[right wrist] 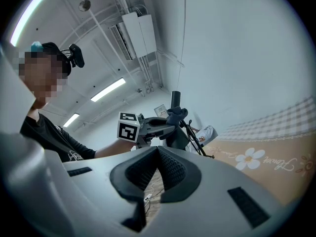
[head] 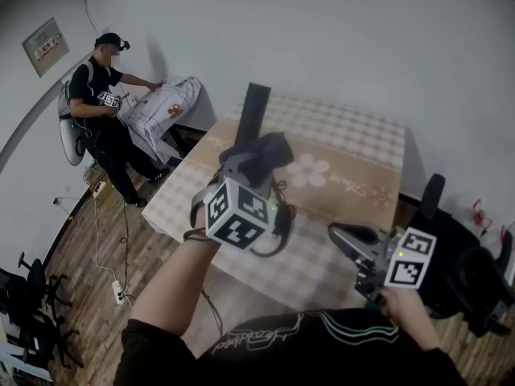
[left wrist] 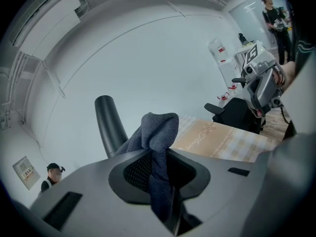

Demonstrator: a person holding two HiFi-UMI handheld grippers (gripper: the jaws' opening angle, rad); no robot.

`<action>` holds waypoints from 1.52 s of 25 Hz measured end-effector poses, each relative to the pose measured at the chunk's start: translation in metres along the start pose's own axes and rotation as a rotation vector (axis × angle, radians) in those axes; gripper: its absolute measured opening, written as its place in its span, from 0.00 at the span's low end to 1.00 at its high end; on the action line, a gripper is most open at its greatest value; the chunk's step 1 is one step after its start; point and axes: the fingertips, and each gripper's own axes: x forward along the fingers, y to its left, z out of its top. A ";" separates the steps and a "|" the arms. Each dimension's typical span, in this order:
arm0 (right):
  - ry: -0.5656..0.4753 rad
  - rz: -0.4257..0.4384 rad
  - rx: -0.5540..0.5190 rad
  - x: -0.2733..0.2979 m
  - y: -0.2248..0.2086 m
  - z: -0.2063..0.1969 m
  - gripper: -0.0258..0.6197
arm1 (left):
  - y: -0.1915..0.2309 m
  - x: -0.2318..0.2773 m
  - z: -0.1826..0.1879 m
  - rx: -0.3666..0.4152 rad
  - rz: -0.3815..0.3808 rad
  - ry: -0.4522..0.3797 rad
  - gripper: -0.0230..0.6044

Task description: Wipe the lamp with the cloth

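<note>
The lamp (head: pixel 254 109) is a black upright bar standing on the table, with the dark blue cloth (head: pixel 272 148) right in front of it. My left gripper (head: pixel 251 159) is shut on the cloth and holds it raised beside the lamp. In the left gripper view the cloth (left wrist: pixel 159 132) bulges up from between the jaws, and the lamp (left wrist: pixel 110 123) stands just behind to the left. My right gripper (head: pixel 336 235) hovers over the table's near right edge, shut with nothing in it. In the right gripper view the shut gripper (right wrist: pixel 158 150) faces the left gripper (right wrist: pixel 148 126), cloth (right wrist: pixel 177 115) and lamp (right wrist: pixel 175 98).
The table (head: pixel 354 159) wears a beige checked cover with a flower print. Black cables (head: pixel 282 219) loop beside the lamp's foot. A black chair (head: pixel 451 252) stands at the right. A person (head: pixel 100 91) stands by a bag-covered stand at the far left wall.
</note>
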 end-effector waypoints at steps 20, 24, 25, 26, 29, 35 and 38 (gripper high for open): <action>0.014 0.026 0.050 0.006 -0.009 -0.017 0.06 | -0.069 0.002 -0.037 -0.002 -0.104 0.074 0.15; 0.014 0.038 0.070 0.010 -0.009 -0.021 0.06 | -0.082 0.001 -0.044 -0.029 -0.144 0.075 0.15; 0.014 0.042 0.074 0.011 -0.009 -0.022 0.06 | -0.085 0.000 -0.046 -0.040 -0.159 0.074 0.15; 0.016 0.046 0.075 0.012 -0.009 -0.023 0.06 | -0.088 0.000 -0.047 -0.057 -0.176 0.071 0.15; 0.019 0.054 0.077 0.014 -0.007 -0.025 0.06 | -0.097 -0.005 -0.051 -0.144 -0.238 0.050 0.15; 0.026 0.056 0.091 0.016 -0.007 -0.033 0.06 | -0.114 -0.035 -0.050 -0.426 -0.380 -0.076 0.15; 0.038 0.058 0.097 0.019 -0.005 -0.039 0.06 | -0.114 -0.052 -0.052 -0.548 -0.408 -0.137 0.15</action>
